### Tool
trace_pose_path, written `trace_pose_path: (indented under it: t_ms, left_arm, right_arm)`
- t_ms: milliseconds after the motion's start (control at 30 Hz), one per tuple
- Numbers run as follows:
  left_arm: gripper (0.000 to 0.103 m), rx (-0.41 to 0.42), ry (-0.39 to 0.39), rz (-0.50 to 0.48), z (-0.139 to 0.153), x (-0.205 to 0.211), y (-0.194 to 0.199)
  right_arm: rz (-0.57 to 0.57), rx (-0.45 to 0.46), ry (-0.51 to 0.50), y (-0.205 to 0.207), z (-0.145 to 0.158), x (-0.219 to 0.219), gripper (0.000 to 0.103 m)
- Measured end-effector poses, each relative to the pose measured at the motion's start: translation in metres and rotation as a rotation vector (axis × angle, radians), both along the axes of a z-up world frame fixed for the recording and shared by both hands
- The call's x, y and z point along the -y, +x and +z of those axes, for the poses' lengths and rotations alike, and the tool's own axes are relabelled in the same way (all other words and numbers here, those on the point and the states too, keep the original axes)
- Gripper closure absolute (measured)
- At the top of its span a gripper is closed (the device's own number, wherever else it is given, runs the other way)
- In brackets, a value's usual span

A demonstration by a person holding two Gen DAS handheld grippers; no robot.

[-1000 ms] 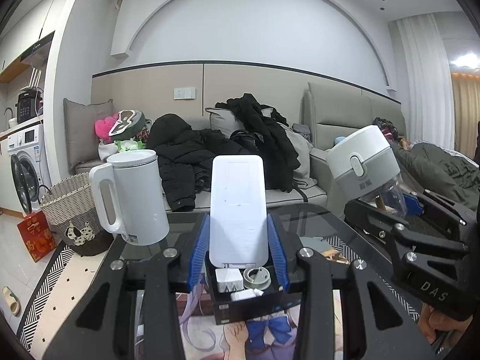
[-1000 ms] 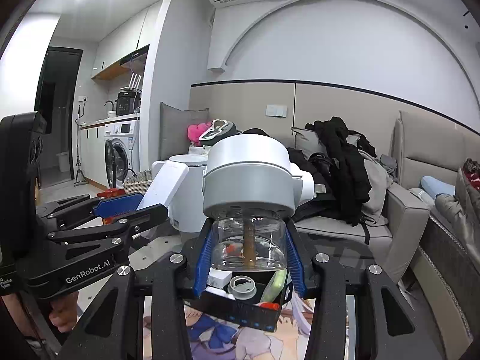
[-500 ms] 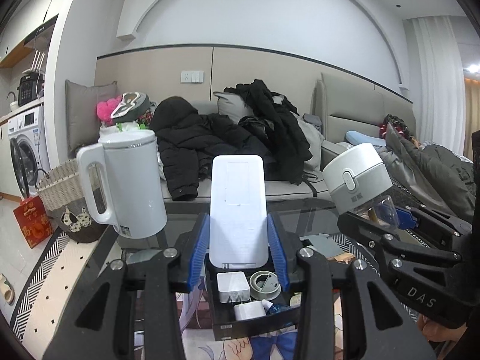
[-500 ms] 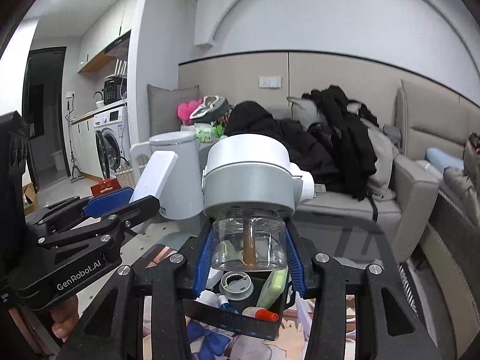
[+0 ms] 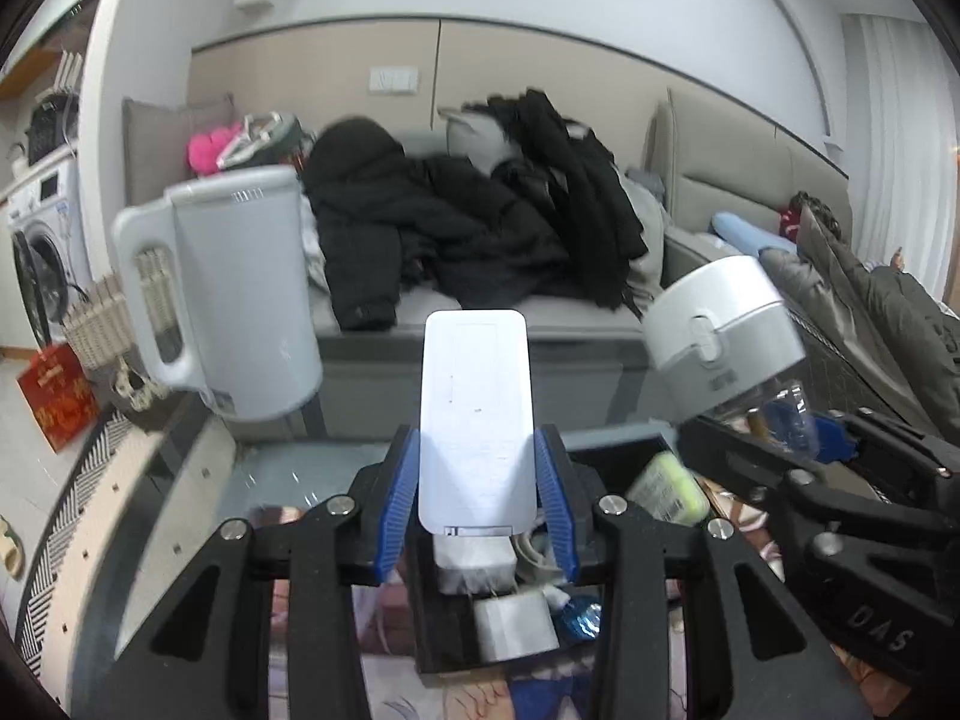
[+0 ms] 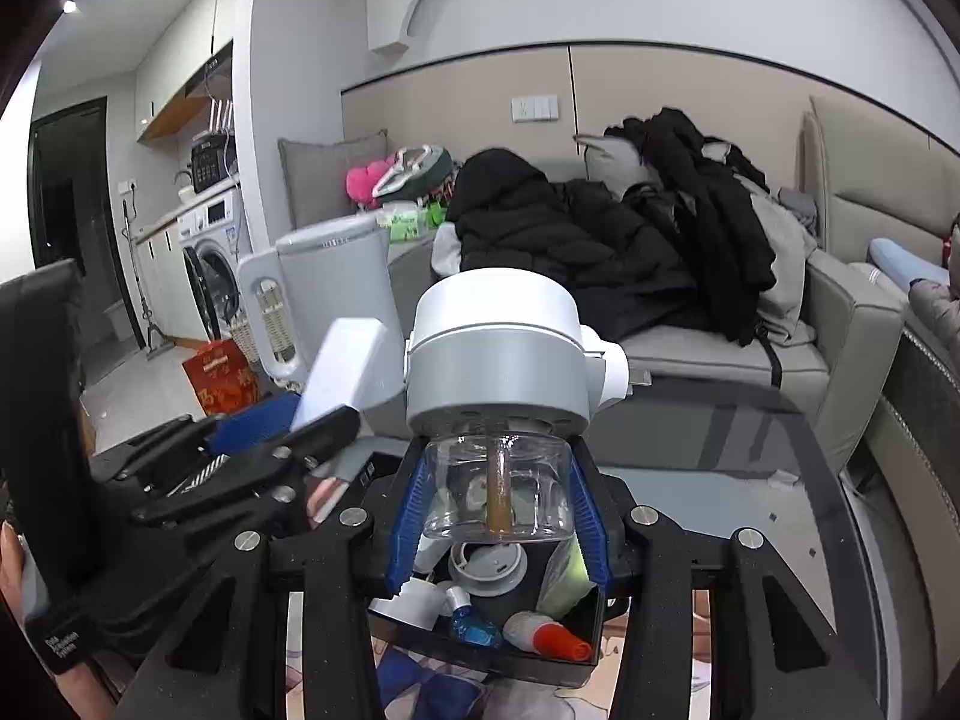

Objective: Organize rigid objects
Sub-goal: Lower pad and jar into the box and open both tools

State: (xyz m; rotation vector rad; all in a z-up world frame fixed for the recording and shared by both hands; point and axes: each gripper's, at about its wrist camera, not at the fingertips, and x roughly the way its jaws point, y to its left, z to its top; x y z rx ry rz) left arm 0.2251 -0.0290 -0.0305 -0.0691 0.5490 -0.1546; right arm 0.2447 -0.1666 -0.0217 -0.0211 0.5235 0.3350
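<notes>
White plastic fills the centre of the left wrist view: a flat, rounded rectangular white remote control (image 5: 476, 420) stands upright, clamped between the blue pads of the left gripper (image 5: 477, 504). Just beneath its fingertips sits an open black plastic organiser box (image 5: 444, 642) holding small white chargers and other bits. Beyond and to the left of this gripper stands a tall white plastic kettle with a handle (image 5: 234, 294) on a dark glass table (image 5: 300, 468).

The right gripper (image 6: 497, 516) is clamped on the clear lower jar of a small chopper with a grey and white domed lid (image 6: 501, 360). It hangs directly above the same box (image 6: 528, 660). A dark coat-covered grey sofa (image 6: 708, 354) lies beyond both grippers.
</notes>
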Motion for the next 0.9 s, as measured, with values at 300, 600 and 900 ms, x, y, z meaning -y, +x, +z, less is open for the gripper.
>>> trace_pose_path:
  t_ms: [300,600,900]
  left_arm:
    - [0.065,-0.174,-0.001,-0.041,-0.023,0.004,0.017]
    - [0.065,-0.282,0.009,-0.055,-0.037,0.007,0.025]
    - [0.065,-0.293,0.041,-0.056,-0.041,0.007,0.023]
  right_arm:
    - [0.012,-0.205,0.013,0.026,-0.036,-0.001,0.059]
    - [0.02,-0.333,0.007,0.035,-0.063,0.002,0.059]
    - [0.035,-0.409,0.006,0.036,-0.073,0.001,0.057]
